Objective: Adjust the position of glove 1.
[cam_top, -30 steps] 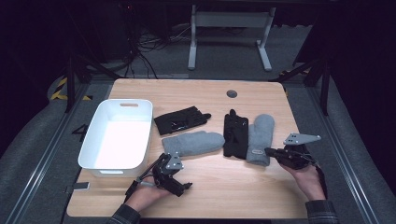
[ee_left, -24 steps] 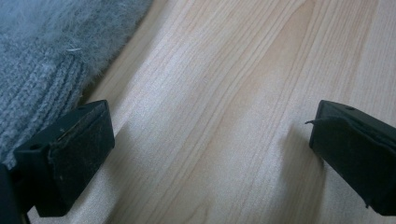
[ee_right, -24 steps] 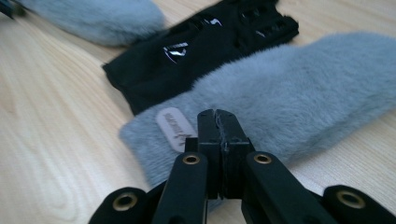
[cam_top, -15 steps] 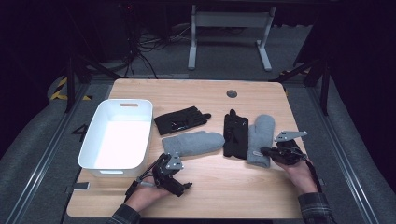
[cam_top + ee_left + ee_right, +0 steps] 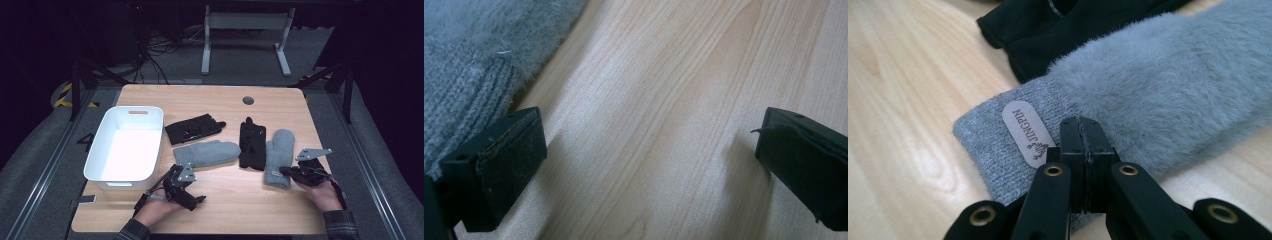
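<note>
Fuzzy grey mitten (image 5: 1158, 85), ribbed knit cuff; matt wood table (image 5: 240, 200).

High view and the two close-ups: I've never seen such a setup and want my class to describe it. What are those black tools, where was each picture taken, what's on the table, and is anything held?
A person sits at a wooden table with a hand tool in each hand. Each tool is a gripper with two jaws.

The high view looks down from above. Each close-up comes from a camera riding on one gripper, looking along its jaws.

On the table lie a white bin, a left glove and a right glove, both black, and two grey mittens.

The left gripper has its jaws open over bare wood, beside the left mitten.

The right gripper has its jaws shut, with the tips at the cuff of the right mitten. Whether they pinch the fabric, I cannot tell.
</note>
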